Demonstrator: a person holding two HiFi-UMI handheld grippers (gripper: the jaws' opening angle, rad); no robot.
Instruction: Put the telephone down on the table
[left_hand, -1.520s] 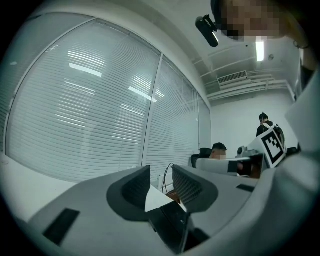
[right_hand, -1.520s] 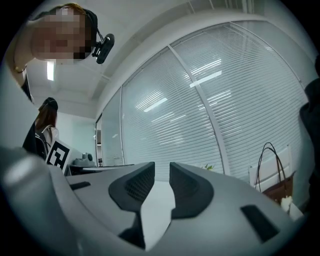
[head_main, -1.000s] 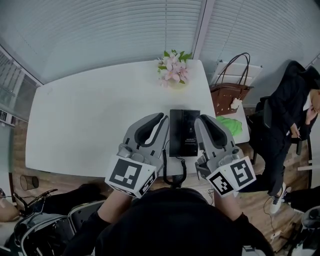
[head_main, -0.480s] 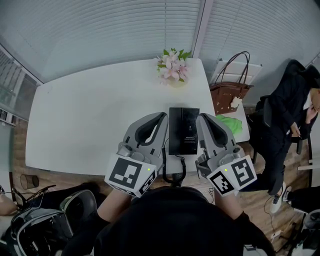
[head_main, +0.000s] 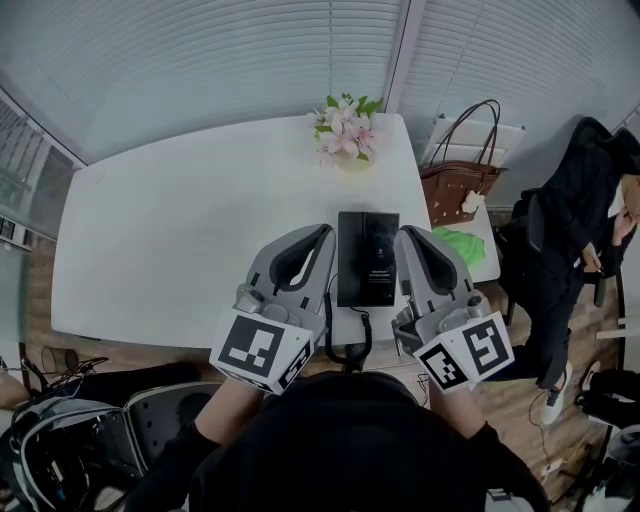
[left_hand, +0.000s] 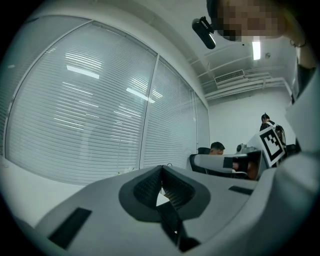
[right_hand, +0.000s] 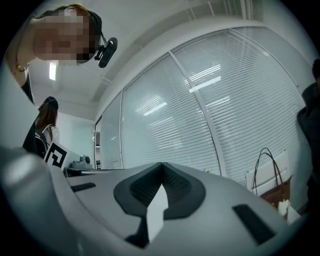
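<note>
On the table (head_main: 180, 230), the telephone (head_main: 368, 258) lies between the left tongs (head_main: 322, 236) and right tongs (head_main: 405, 240), both clenched empty.

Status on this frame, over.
Left tool shut, empty. Right tool shut, empty. Telephone flat on table between them. Nothing in the way.

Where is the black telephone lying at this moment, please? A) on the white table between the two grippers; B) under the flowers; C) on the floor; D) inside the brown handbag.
A: in the head view the telephone lies flat on the white table, with the left gripper and the right gripper on either side of it, both shut and empty.
</note>
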